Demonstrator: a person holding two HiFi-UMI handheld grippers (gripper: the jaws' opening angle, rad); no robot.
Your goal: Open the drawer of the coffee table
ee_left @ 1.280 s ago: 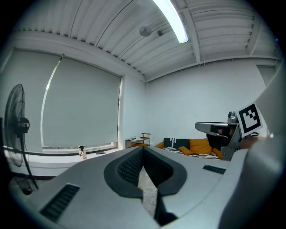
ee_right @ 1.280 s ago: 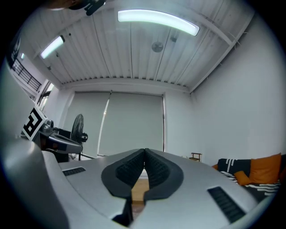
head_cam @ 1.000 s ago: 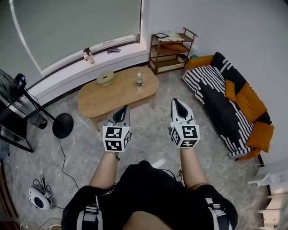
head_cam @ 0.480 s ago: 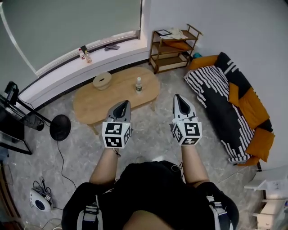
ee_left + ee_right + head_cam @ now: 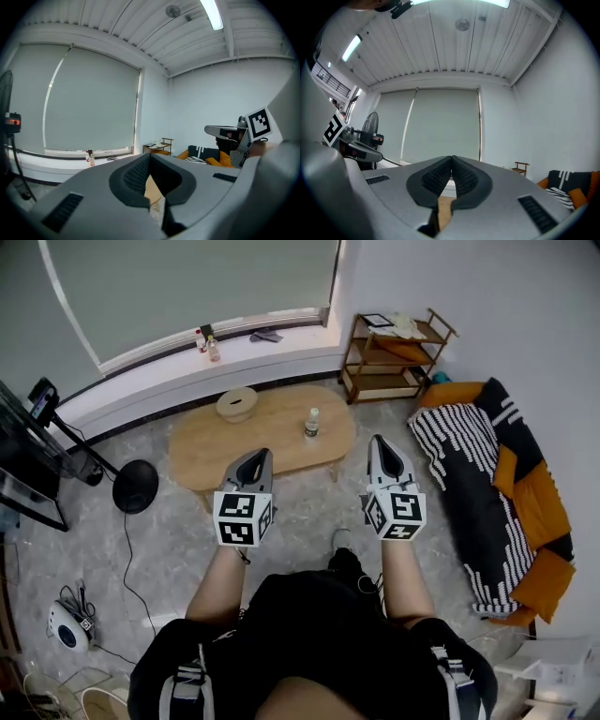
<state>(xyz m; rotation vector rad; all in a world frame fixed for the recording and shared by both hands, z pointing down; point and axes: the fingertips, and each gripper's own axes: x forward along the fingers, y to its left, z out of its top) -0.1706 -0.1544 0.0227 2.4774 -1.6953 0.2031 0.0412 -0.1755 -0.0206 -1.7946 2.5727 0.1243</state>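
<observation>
The oval wooden coffee table (image 5: 272, 442) stands on the floor ahead of me, below the window ledge; no drawer shows on it from above. My left gripper (image 5: 255, 456) is held out over the table's near edge, shut and empty. My right gripper (image 5: 382, 442) is level with it, to the right of the table's end, also shut with nothing in it. In the left gripper view the left gripper (image 5: 150, 155) has its tips together, with a strip of the table (image 5: 153, 193) behind. In the right gripper view the right gripper (image 5: 451, 160) is closed the same way.
On the table sit a round tan bowl (image 5: 235, 404) and a small bottle (image 5: 311, 423). A black fan base (image 5: 136, 487) stands left of it, a wooden shelf (image 5: 394, 357) at the back right, a striped sofa (image 5: 487, 493) at the right. Cables and a small device (image 5: 67, 629) lie on the floor.
Both grippers stay shut side by side while the view has swung; the table now sits further right in the picture and the shelf and sofa have shifted right.
</observation>
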